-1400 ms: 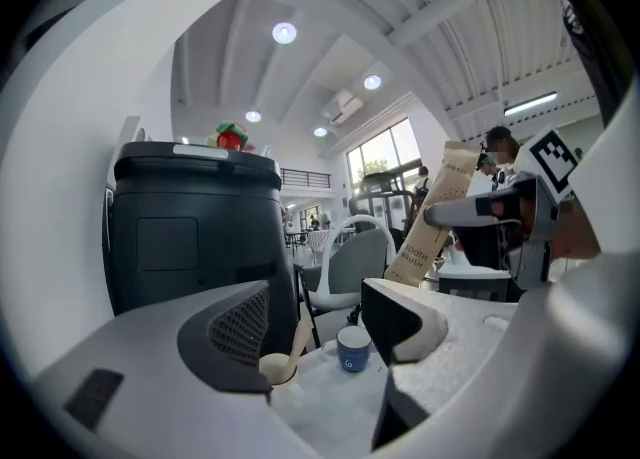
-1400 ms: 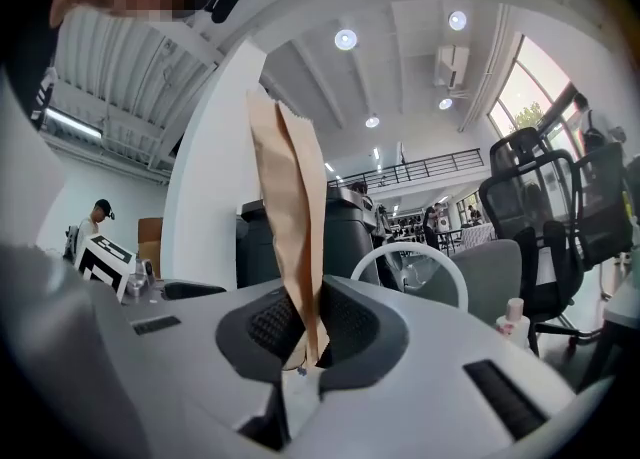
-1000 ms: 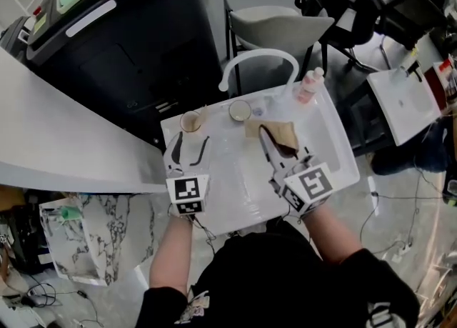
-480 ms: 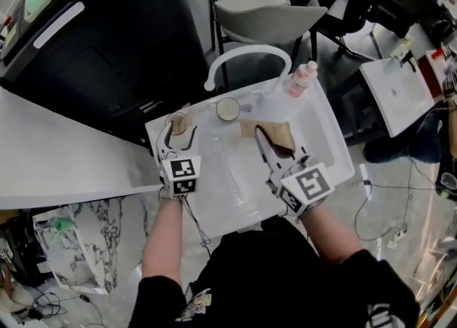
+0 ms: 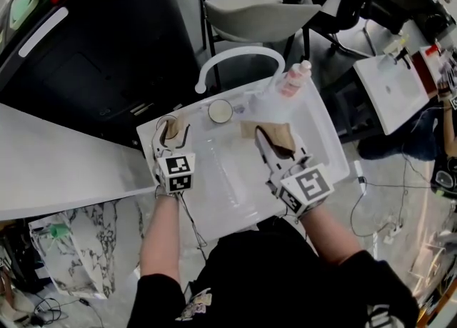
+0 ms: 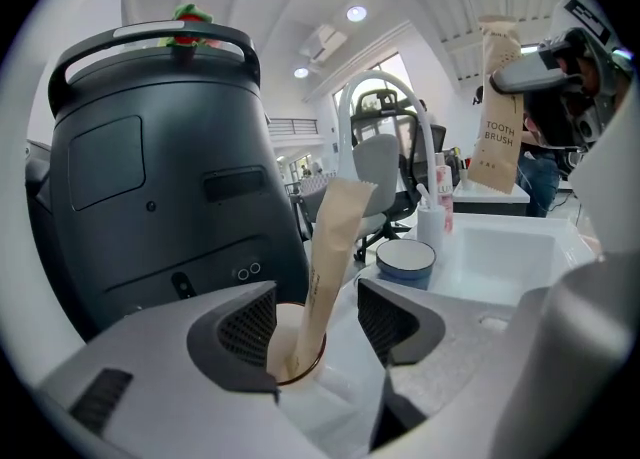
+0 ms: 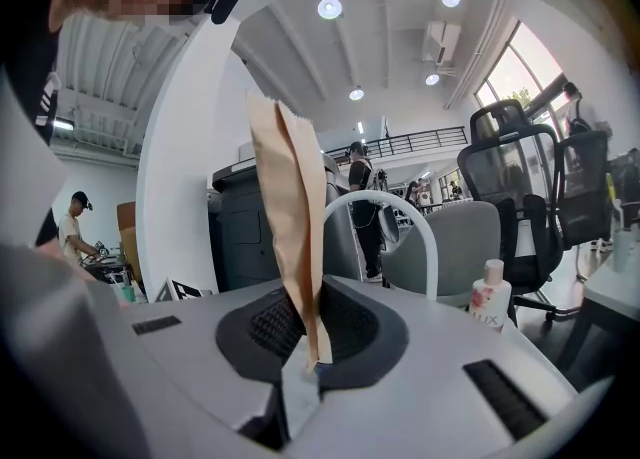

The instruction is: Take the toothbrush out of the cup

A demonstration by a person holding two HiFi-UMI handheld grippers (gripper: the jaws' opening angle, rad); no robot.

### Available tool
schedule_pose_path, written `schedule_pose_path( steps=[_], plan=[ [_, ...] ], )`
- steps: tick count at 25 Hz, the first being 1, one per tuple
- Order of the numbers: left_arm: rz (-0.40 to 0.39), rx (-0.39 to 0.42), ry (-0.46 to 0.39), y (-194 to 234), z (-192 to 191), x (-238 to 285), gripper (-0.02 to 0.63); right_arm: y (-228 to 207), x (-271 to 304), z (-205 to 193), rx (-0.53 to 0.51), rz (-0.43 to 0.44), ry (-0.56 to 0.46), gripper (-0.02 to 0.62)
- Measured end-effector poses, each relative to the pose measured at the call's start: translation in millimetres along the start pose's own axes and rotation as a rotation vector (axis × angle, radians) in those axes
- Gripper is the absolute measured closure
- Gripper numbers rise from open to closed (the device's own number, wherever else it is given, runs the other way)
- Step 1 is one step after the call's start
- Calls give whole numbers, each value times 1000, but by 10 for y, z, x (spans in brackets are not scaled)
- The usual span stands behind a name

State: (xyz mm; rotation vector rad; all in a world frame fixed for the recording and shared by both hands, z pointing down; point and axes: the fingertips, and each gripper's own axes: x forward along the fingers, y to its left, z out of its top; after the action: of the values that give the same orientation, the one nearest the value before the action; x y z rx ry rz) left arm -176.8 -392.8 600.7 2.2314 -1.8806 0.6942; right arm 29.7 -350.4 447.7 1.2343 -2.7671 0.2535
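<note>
A white sink (image 5: 325, 141) stands in the middle, with a white arched faucet (image 5: 235, 53) rising from its far edge. A pink bottle (image 5: 291, 80) stands upright at the far right corner, just beside the faucet's end. A small bowl (image 5: 220, 111), blue outside, sits on the far rim. Behind are a large black bin (image 5: 107, 41) and a grey chair (image 5: 260, 16). A white counter (image 5: 50, 162) runs along the left.

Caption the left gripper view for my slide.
Left gripper, open jaws just starting to close around the cup with wrapped toothbrush.
</note>
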Motion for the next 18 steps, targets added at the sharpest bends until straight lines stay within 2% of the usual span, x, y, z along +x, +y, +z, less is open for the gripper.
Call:
schedule_pose_path(
  steps=[5, 12, 18],
  plan=[
    [13, 3, -9, 24, 15, 45, 402, -21, -11, -26, -2, -6, 9, 569],
    [53, 7, -35, 88, 92, 28, 542, -77, -47, 8, -6, -19, 5, 569],
    [66, 8, -70, 88, 206, -24, 565, -85, -47, 45, -8, -16, -5, 569]
  ],
)
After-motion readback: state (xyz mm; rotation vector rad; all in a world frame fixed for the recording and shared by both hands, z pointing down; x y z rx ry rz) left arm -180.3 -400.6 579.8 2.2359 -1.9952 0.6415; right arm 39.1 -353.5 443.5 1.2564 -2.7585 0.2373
